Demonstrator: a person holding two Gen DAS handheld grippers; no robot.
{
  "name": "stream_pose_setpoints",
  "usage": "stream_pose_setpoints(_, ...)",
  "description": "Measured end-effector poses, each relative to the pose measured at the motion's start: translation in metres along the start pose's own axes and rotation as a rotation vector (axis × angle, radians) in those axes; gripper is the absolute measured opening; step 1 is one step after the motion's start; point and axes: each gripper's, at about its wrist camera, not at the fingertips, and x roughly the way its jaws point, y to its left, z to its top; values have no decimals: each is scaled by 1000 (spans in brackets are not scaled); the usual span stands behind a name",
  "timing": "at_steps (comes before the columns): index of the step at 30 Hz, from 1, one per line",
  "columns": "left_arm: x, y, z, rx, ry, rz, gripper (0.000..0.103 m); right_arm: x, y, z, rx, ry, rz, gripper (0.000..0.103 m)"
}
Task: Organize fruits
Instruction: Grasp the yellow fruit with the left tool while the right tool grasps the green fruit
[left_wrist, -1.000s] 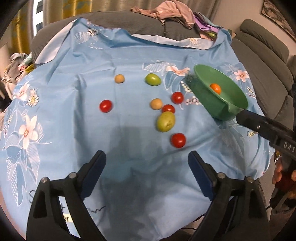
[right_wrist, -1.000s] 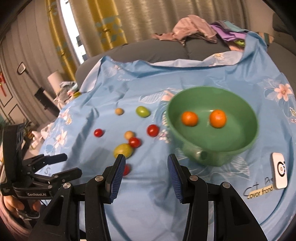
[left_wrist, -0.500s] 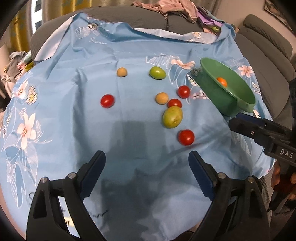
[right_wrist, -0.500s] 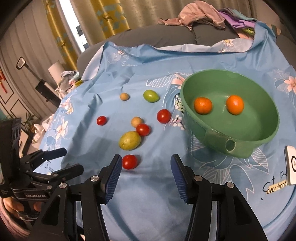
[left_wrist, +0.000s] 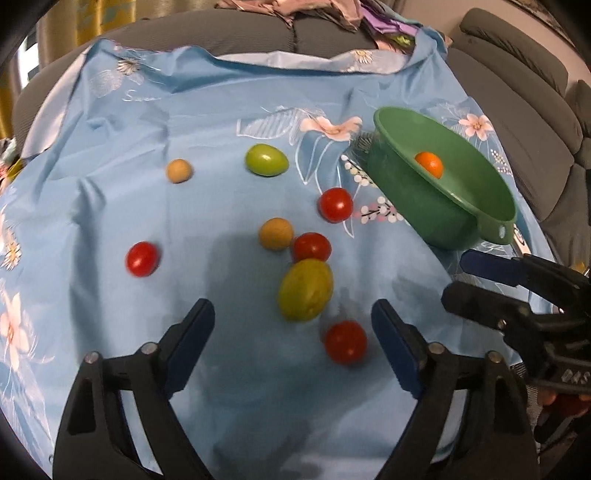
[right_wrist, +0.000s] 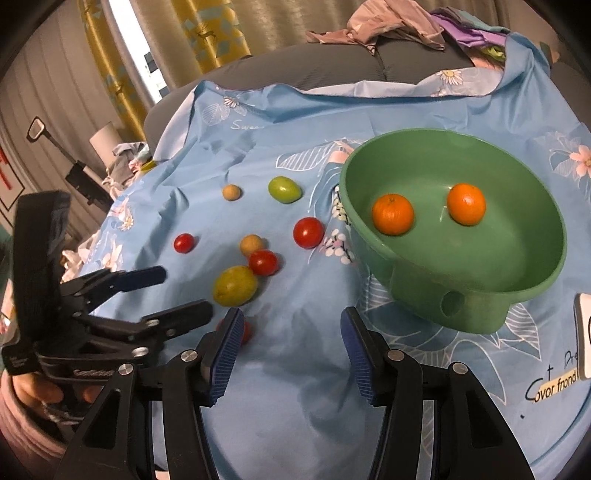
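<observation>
Several fruits lie on the blue flowered cloth (left_wrist: 110, 122). My left gripper (left_wrist: 291, 309) hovers low over the nearest ones, jaws closing. A red tomato (left_wrist: 345, 341) sits between its fingers near the right one, untouched, and a yellow-green fruit (left_wrist: 304, 290) lies just past the tips. Beyond are more tomatoes (left_wrist: 311, 247), a tan ball (left_wrist: 276, 233) and a green fruit (left_wrist: 266, 159). The green bowl (right_wrist: 424, 295) holds two oranges (right_wrist: 392, 214). My right gripper (right_wrist: 291, 321) stands open and empty in front of the bowl. The left gripper (right_wrist: 183, 291) shows beside it.
A white device (right_wrist: 583, 336) lies at the cloth's right edge next to printed lettering. A grey sofa (left_wrist: 517, 74) with piled clothes (right_wrist: 388, 26) curves behind the table. The right gripper (left_wrist: 456, 276) reaches in from the right, below the bowl (left_wrist: 436, 214).
My left gripper moved forward and down over the near fruits, and its fingers drew closer together. The right gripper sank a little toward the cloth.
</observation>
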Motion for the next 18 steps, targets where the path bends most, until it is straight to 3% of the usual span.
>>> stream_pose_setpoints(5, 27, -4, 6, 26, 57, -15, 57, 6, -3, 1, 4, 10, 2, 55)
stream_pose_setpoints(9, 37, -3, 8, 32, 69, -25, 51, 11, -6, 1, 7, 21, -4, 55)
stream_pose_setpoints(11, 38, -3, 8, 35, 62, -28, 40, 12, -6, 2, 8, 26, -12, 55)
stream_pose_setpoints(18, 39, 2, 10, 8, 43, -41, 36, 13, -7, 3, 6, 22, -9, 55)
